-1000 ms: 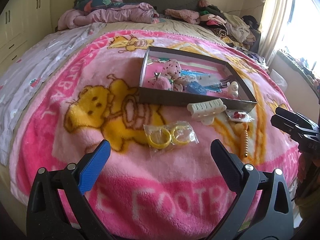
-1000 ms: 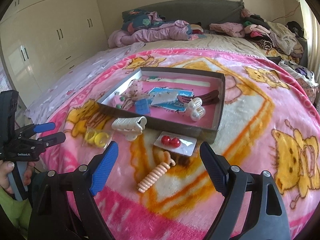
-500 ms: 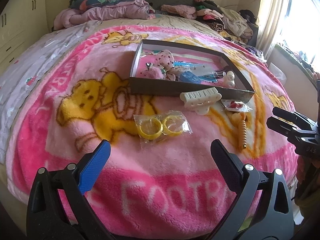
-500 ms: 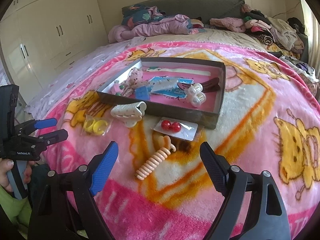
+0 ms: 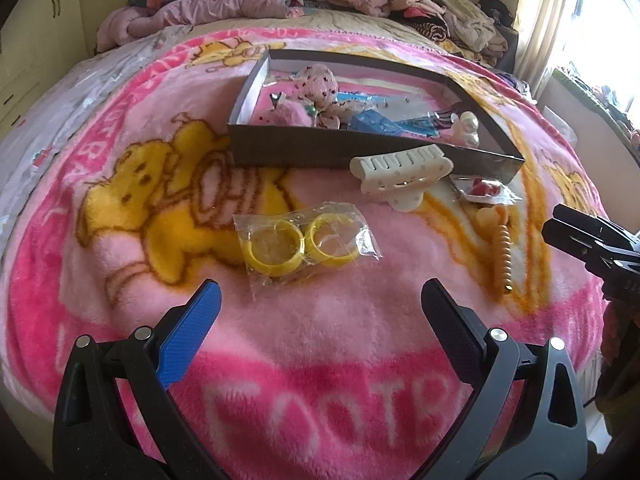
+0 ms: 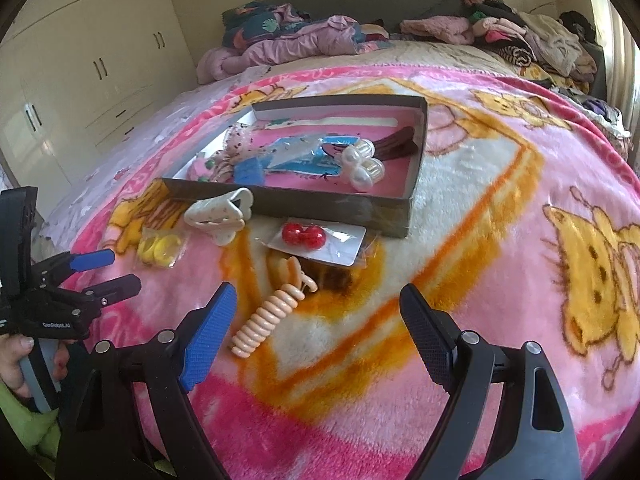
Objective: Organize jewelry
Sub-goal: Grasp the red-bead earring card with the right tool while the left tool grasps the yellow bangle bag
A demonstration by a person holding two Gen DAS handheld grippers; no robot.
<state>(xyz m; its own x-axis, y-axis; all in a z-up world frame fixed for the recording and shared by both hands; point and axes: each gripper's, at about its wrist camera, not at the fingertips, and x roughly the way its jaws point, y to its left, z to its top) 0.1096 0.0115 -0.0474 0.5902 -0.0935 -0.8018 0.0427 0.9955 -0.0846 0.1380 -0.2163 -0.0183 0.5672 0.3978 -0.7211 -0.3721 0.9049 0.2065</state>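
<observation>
Both cameras had drawn nearer to the bed than a second before, so the clutter filled more of each view. The left gripper [image 5: 320, 304] hovered with its jaws spread wide and empty over the pink fleece cartoon blanket [image 5: 120, 280], just short of the clear plastic bag of two yellow rings [image 5: 306, 240], which had not moved. The right gripper [image 6: 316, 312] was likewise wide open and held nothing, close above the peach spiral hair tie [image 6: 266, 316]. The cream plastic claw clip [image 6: 220, 214] and the carded red bead earrings [image 6: 316, 240] lay against the near wall of the shallow grey cardboard tray [image 6: 320, 208], outside it as before.
</observation>
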